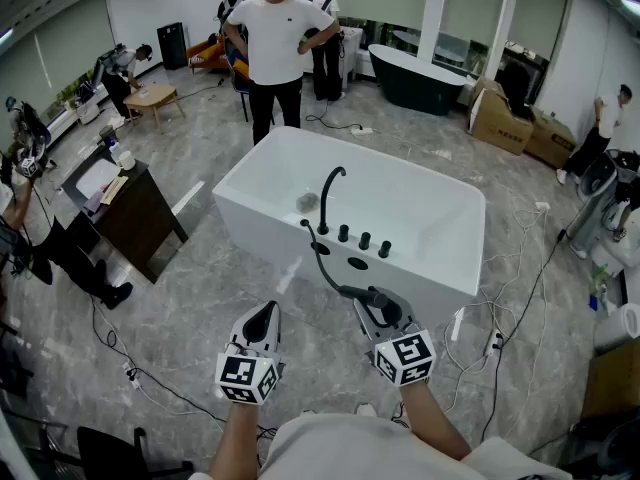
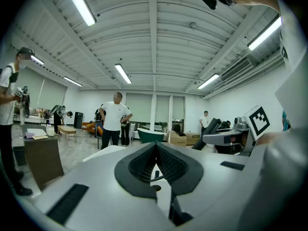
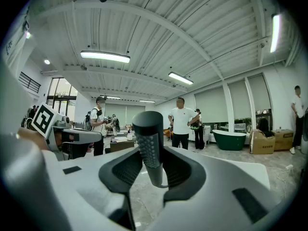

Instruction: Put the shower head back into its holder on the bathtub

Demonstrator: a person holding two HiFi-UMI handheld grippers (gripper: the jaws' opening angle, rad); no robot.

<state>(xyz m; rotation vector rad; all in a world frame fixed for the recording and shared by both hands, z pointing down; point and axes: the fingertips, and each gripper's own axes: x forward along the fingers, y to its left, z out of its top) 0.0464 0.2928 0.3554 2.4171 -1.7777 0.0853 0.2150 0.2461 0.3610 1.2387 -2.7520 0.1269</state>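
The white bathtub (image 1: 440,268) stands just ahead of me in the head view, with a black curved faucet (image 1: 330,190), three black knobs (image 1: 364,240) and an oval holder opening (image 1: 357,263) on its near deck. My right gripper (image 1: 380,310) is shut on the dark grey shower head (image 1: 362,294), held short of the tub's near wall. Its hose (image 1: 322,263) loops back to the deck. In the right gripper view the shower head (image 3: 149,143) stands upright between the jaws. My left gripper (image 1: 262,320) hangs left of it, shut and empty (image 2: 155,160).
A person in a white shirt (image 1: 275,38) stands behind the tub. A dark desk (image 1: 130,208) is at the left. Cables (image 1: 505,308) trail over the floor to the right. A dark tub (image 1: 420,78) and cardboard boxes (image 1: 510,118) sit at the back.
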